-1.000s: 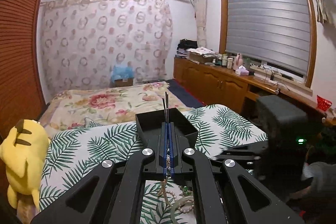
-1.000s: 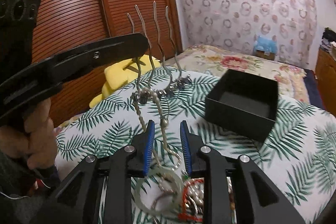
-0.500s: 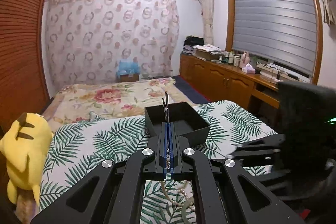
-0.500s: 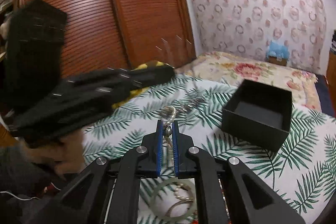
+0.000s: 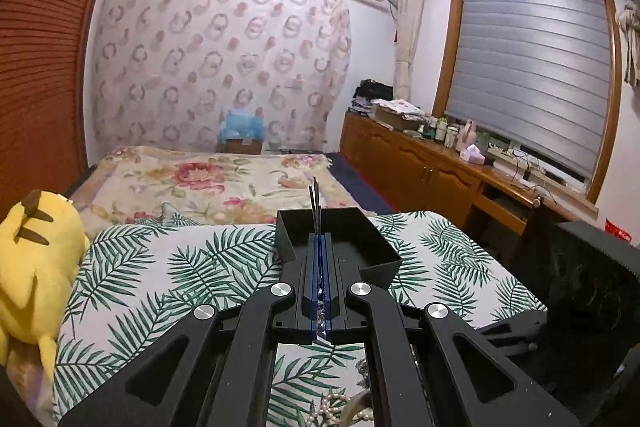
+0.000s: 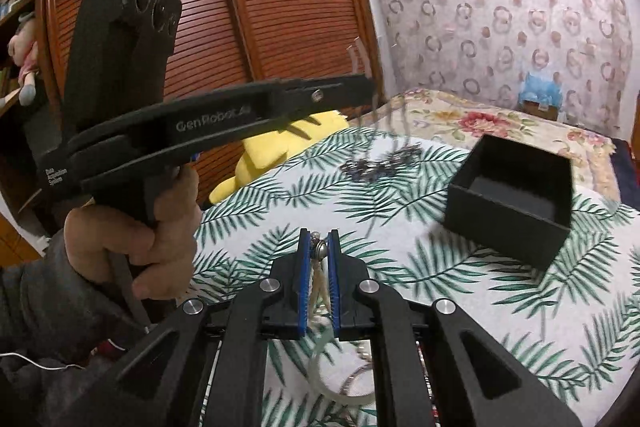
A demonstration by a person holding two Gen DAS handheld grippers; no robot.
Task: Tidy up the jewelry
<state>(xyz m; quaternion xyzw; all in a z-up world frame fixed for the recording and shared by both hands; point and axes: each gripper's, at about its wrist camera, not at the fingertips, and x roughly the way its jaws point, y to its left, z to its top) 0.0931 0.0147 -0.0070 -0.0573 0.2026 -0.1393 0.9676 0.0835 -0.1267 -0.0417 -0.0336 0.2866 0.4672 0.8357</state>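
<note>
- Left wrist view: the left gripper (image 5: 319, 251) is sitting clenched, its blue pads pressed together on a metal hair comb (image 5: 315, 205); the comb's thin prongs are sticking up past the fingertips, and bits of its beaded edge are showing between the pads lower down; the black box (image 5: 376, 259) is standing open on the leaf-print cloth (image 5: 160, 275) just beyond the fingertips; a yellow plush toy (image 5: 28, 275) is lying at the cloth's left edge; a few pearl beads (image 5: 332, 411) are lying on the cloth under the gripper; the right gripper's black body is showing at the right edge.
- Right wrist view: the right gripper (image 6: 319, 251) is grasping a pearl strand (image 6: 320, 279) at a small metal bead, its jaws having just been closing on it; the strand is hanging down between the pads; a pale green bangle (image 6: 320, 379) is lying on the cloth beneath; a hand (image 6: 132, 247) is gripping the left gripper's handle at the left, and that gripper is holding the blurred comb above the cloth, left of the black box; the box is resting open at the right, well apart from the pearl strand.
</note>
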